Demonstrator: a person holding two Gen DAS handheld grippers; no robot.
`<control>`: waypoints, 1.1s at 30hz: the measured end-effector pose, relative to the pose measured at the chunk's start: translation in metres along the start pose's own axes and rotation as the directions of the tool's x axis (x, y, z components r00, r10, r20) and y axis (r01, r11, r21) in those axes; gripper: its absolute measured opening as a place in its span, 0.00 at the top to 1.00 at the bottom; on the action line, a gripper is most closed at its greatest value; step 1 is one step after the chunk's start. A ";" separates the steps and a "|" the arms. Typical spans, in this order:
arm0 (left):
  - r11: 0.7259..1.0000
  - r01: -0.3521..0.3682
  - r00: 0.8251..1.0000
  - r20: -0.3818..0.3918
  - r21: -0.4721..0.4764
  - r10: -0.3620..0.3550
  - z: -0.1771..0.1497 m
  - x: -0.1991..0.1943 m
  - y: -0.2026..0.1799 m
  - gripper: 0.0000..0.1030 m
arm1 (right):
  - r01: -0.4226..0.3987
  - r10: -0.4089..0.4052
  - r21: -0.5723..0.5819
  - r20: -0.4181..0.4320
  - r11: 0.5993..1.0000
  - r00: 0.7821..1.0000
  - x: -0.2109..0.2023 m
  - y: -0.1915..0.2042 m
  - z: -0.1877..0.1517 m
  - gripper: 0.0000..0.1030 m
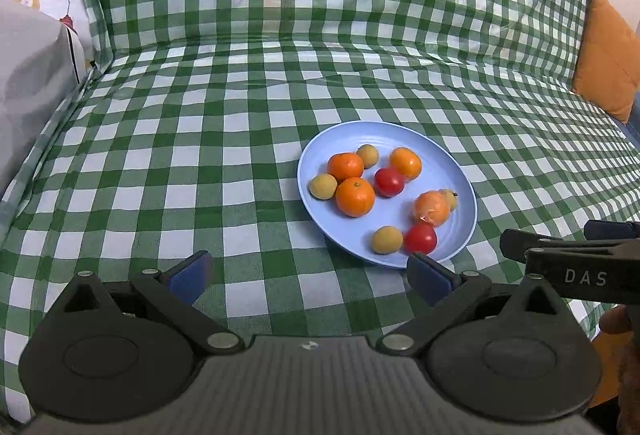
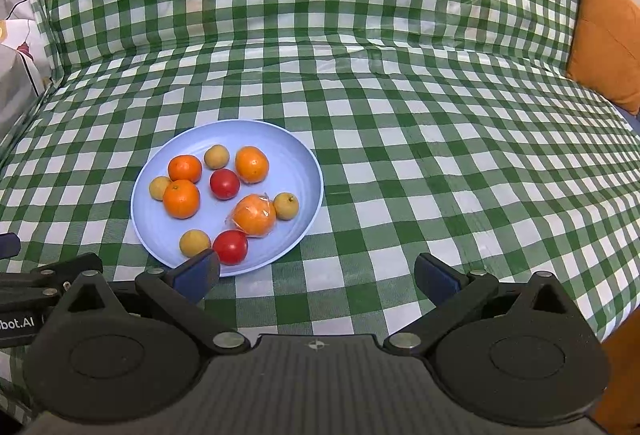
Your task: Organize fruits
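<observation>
A pale blue plate (image 1: 456,171) (image 2: 296,163) lies on the green-and-white checked cloth. On it are several oranges (image 1: 354,196) (image 2: 181,198), two red tomatoes (image 1: 420,238) (image 2: 230,246), several small yellow-brown fruits (image 1: 387,239) (image 2: 194,242), and one orange wrapped in clear plastic (image 1: 432,208) (image 2: 254,215). My left gripper (image 1: 308,271) is open and empty, just short of the plate's near-left rim. My right gripper (image 2: 316,271) is also open and empty; its left finger (image 2: 198,271) overlaps the plate's near rim in the view.
The checked cloth (image 1: 240,115) rises into a backrest behind the plate. An orange cushion (image 1: 608,55) (image 2: 608,47) sits at the far right. Grey and floral fabric (image 1: 36,75) lies at the left. The cloth's edge drops off at the near right (image 2: 616,323).
</observation>
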State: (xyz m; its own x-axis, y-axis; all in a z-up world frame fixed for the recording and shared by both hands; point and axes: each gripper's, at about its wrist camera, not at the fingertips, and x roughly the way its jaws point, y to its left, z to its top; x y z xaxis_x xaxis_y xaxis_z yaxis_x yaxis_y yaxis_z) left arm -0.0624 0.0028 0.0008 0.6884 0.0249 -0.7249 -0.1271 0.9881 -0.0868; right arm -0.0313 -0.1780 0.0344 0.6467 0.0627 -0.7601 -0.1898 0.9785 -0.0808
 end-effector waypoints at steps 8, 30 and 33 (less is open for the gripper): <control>1.000 0.006 1.000 0.008 0.002 -0.006 0.000 0.000 -0.002 0.00 | 0.001 -0.001 -0.020 0.004 1.000 1.000 0.000 0.000 0.000 0.01; 1.000 0.017 1.000 0.017 0.011 -0.017 0.002 0.001 -0.004 0.00 | 0.002 -0.001 -0.044 0.008 0.999 1.000 0.000 -0.001 0.001 0.01; 1.000 0.019 1.000 0.017 0.012 -0.019 0.001 0.001 -0.004 0.00 | 0.001 0.000 -0.045 0.011 0.999 1.000 0.000 -0.002 0.001 0.01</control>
State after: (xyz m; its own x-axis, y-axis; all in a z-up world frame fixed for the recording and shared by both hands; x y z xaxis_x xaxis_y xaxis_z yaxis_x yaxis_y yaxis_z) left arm -0.0601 -0.0013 0.0013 0.7030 0.0086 -0.7112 -0.1054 0.9901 -0.0923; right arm -0.0307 -0.1795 0.0353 0.6546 0.0643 -0.7533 -0.2224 0.9687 -0.1105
